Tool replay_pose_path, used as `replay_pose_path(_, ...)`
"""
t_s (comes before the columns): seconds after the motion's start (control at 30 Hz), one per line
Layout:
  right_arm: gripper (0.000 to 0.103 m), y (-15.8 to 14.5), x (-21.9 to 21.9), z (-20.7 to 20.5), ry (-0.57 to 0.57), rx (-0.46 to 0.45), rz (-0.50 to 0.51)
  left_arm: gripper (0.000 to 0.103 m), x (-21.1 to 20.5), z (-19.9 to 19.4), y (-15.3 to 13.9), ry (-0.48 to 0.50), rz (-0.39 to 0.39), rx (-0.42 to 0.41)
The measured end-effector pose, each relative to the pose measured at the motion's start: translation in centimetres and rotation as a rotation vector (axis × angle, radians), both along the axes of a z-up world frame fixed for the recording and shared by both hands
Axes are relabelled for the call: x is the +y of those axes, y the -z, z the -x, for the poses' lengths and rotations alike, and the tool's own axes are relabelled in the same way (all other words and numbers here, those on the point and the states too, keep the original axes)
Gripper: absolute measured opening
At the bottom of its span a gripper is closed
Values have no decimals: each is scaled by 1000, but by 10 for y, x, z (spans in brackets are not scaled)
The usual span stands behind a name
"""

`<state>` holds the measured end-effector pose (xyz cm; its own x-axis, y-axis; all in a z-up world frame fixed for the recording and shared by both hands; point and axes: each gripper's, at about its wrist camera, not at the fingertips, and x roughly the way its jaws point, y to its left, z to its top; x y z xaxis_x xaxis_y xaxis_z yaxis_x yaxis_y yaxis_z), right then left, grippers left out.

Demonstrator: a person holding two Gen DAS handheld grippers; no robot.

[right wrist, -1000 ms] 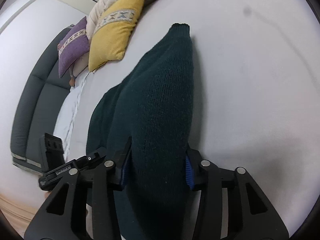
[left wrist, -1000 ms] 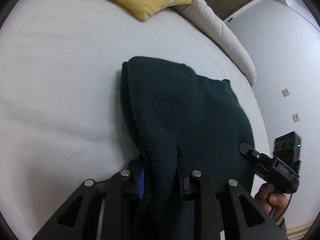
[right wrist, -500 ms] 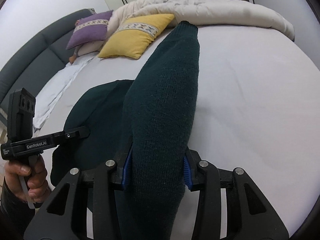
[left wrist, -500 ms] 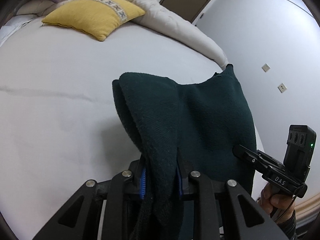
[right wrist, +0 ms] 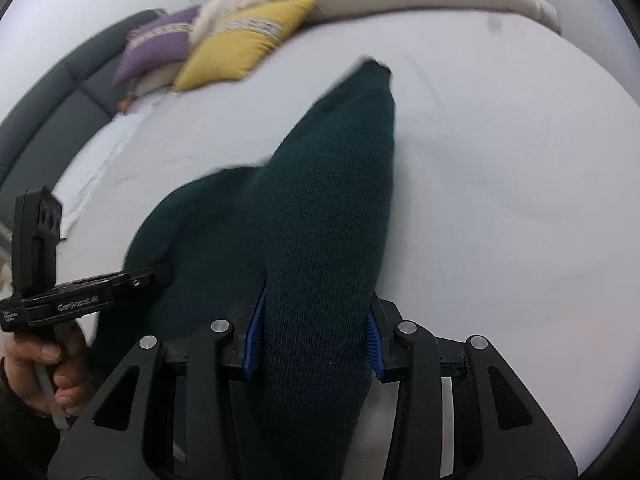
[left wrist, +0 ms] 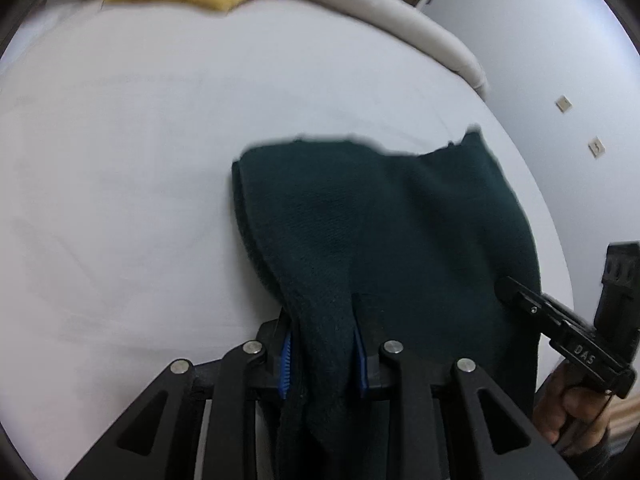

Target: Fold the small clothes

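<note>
A bunched edge of the dark knit is clamped between the jaws of the left gripper; another fold is clamped by the right gripper. Beyond both, the cloth is draped forward onto the bed; both edges should be lowered evenly and level, so the fold is laid flat.

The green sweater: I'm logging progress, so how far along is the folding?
Done: dark green sweater looks doubled over already. In hand: left gripper and right gripper each clamp a bunched part of it above the white bed. Left: lay it flat and finish folding.
</note>
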<state>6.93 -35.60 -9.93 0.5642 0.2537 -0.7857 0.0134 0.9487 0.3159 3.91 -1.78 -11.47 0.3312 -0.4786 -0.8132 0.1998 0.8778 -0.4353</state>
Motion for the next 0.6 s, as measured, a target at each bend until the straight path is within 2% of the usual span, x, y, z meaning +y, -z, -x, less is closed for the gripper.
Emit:
replay_pose_path(0.07, 40, 17, -21, 1, 38, 14, -134, 29, 10, -2, 6, -15, 72, 22)
replay_pose_path(0.1, 40, 21, -25, 2, 41, 11, -159, 30, 11, -1, 6, -9, 77, 21)
replay_pose_path(0.17, 41, 23, -24, 6, 35, 0, -148, 32, 11, 0, 7, 7, 70, 7)
replay_pose_path(0.33, 44, 25, -21, 7, 46, -9, -131, 34, 20, -3, 14, 8, 125, -5)
replay_pose_path(0.5, 47, 31, -21, 0, 57, -35, -170, 34, 22, -1, 16, 2, 162, -7)
replay_pose_path(0.6, 53, 30, -24, 4, 71, -47, -186, 35, 22, -2, 17, -15, 200, -9)
